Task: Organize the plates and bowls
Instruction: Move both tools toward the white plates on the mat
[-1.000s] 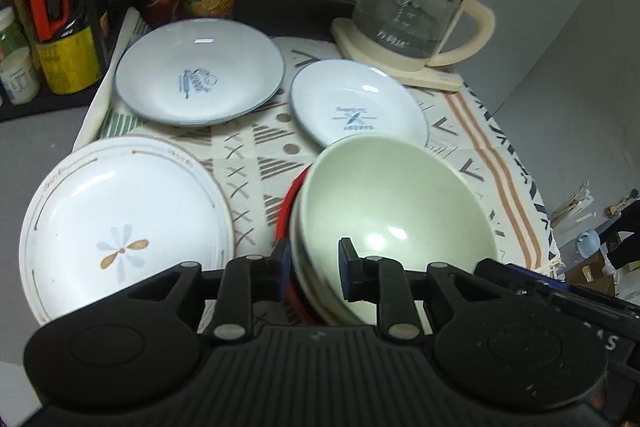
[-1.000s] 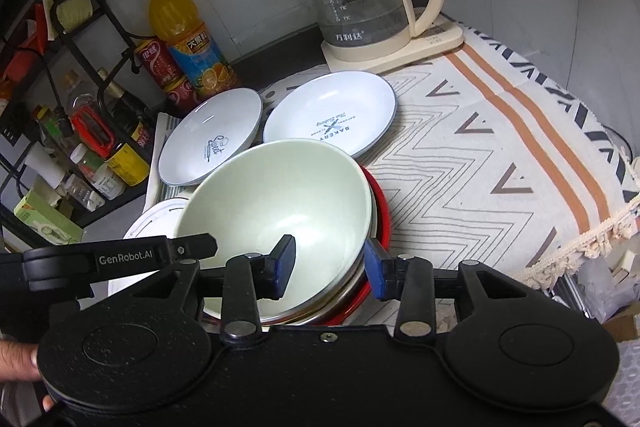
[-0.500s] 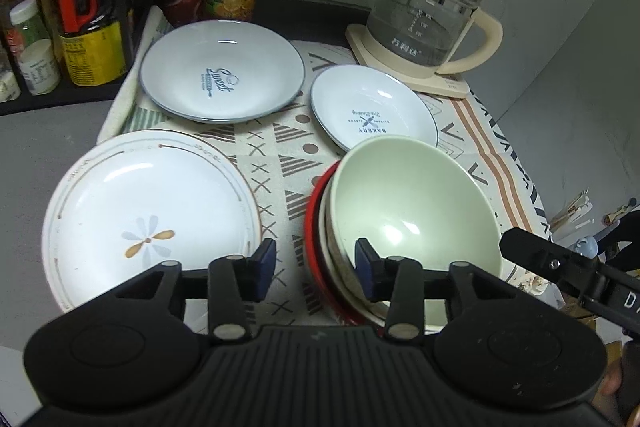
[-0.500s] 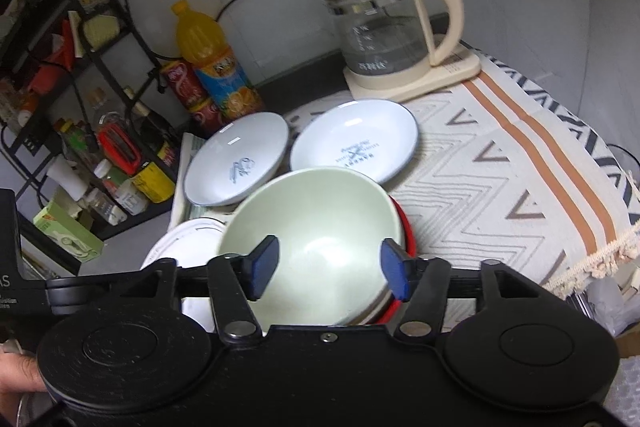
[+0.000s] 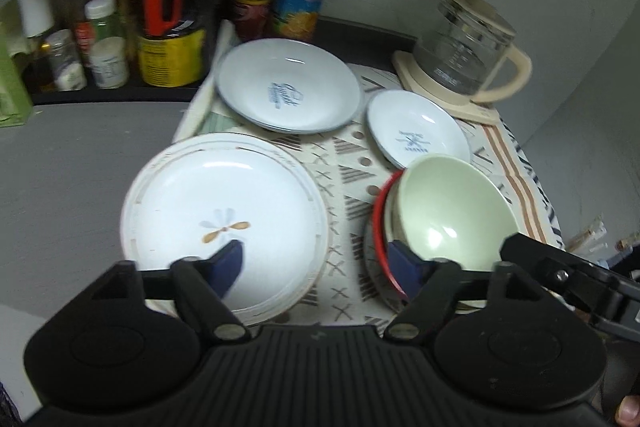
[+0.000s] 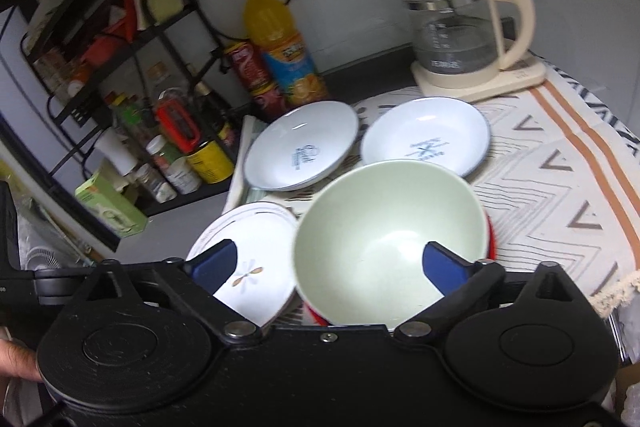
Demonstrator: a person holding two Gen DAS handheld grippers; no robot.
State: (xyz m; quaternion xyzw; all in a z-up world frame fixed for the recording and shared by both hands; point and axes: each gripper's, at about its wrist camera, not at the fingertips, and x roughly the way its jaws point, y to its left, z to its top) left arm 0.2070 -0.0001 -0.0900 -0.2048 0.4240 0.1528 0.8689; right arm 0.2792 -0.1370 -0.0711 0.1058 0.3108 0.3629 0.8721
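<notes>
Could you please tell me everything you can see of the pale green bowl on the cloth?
The pale green bowl is round, deep, glossy and empty, apparently glazed ceramic or melamine. It sits upright, slightly tilted, nested on top of a stack whose red-rimmed bowl shows beneath it, on the patterned cloth. Neither open gripper grips it.

Glass kettle [image 6: 460, 27] on cream base, back right. Orange juice bottle [image 6: 280, 43], red cans [image 6: 250, 71], cluttered black rack [image 6: 120, 39] left.
</notes>
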